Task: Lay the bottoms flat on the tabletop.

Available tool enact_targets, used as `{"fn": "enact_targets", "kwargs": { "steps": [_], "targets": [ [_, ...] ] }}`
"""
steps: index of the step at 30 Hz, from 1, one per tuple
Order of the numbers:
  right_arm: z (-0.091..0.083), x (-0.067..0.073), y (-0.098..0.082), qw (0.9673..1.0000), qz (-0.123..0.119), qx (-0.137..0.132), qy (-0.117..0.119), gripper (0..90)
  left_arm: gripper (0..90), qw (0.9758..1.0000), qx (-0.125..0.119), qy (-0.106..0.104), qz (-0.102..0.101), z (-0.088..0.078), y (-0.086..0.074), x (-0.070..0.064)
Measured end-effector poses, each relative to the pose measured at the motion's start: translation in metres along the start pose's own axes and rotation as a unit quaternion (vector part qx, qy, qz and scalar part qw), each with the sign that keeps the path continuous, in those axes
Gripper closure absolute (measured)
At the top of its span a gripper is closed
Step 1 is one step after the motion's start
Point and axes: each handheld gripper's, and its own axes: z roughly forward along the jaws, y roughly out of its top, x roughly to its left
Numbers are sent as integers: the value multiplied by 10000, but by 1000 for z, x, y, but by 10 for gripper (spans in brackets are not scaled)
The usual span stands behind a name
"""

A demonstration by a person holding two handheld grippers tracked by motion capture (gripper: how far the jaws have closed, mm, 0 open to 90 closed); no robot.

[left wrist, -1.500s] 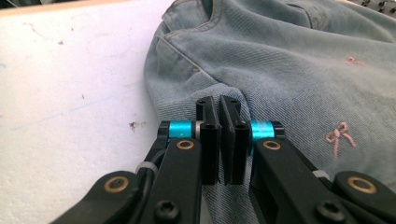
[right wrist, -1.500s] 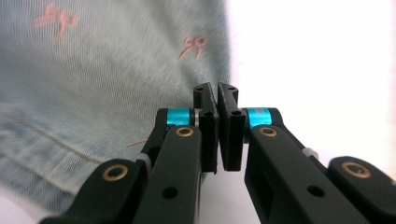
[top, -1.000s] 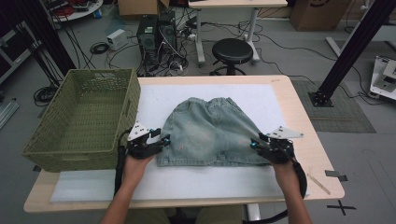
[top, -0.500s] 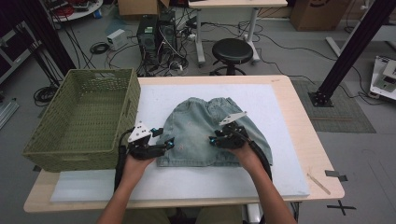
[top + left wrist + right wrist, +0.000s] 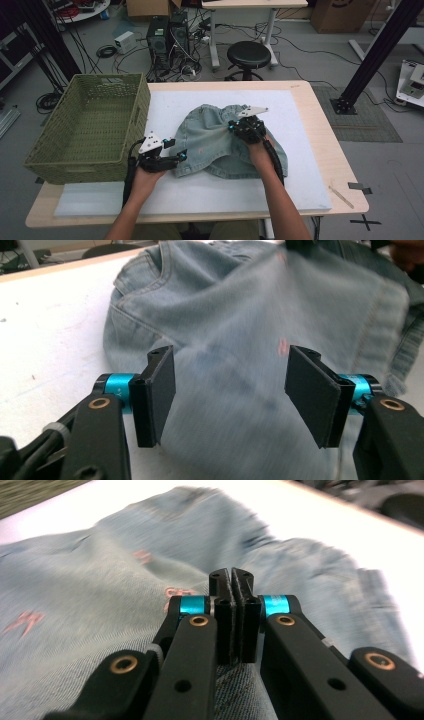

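Note:
Pale blue denim shorts (image 5: 215,145) lie on a white mat (image 5: 200,195), with their right side pulled over toward the middle. My left gripper (image 5: 181,159) rests at the shorts' lower left corner. It is open, its jaws have just been opening, and the denim (image 5: 250,315) lies between the pads untouched. My right gripper (image 5: 234,126) sits over the middle of the shorts near the waistband. Its jaws have just been closing and are now shut (image 5: 232,577) on a fold of the denim (image 5: 75,580).
A green woven basket (image 5: 75,165) stands on the table's left end, close to my left hand. The mat has bare room in front of and to the right of the shorts. A black stool (image 5: 248,52) and cables are on the floor beyond the far edge.
My right gripper has moved from the shorts' lower right corner leftward and away from me, dragging that side of the denim over the middle. The left hand stayed put.

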Motion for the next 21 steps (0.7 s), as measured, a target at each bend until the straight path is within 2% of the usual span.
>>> {"fn": "enact_targets", "kwargs": {
  "steps": [2,4,8,11,14,16,18,21],
  "targets": [
    [2,-3,0,9996,-5,-7,-288,889,370,10000,81,-10,-8,1,-2,-1],
    [6,-4,-4,9988,-29,104,-468,886,370,9998,210,-49,-23,2,-5,-1],
    [16,-5,-15,9986,53,361,-393,855,366,9991,401,-107,-88,3,-9,-3],
    [15,-3,-20,9987,38,395,-323,743,366,9980,599,-139,-159,2,-12,-3],
    [2,-5,-23,9995,66,172,-252,615,360,9974,686,-52,-201,-2,-16,-4],
    [-11,-8,-27,9997,139,-8,-184,587,353,9972,715,-51,-190,-5,-19,-4],
    [-25,-12,-32,9996,149,-125,-217,564,353,9972,731,5,-179,-8,-22,-4],
    [-44,-18,-44,9994,189,-221,-186,530,353,9968,771,54,-206,-10,-26,-6]
  ]
}}
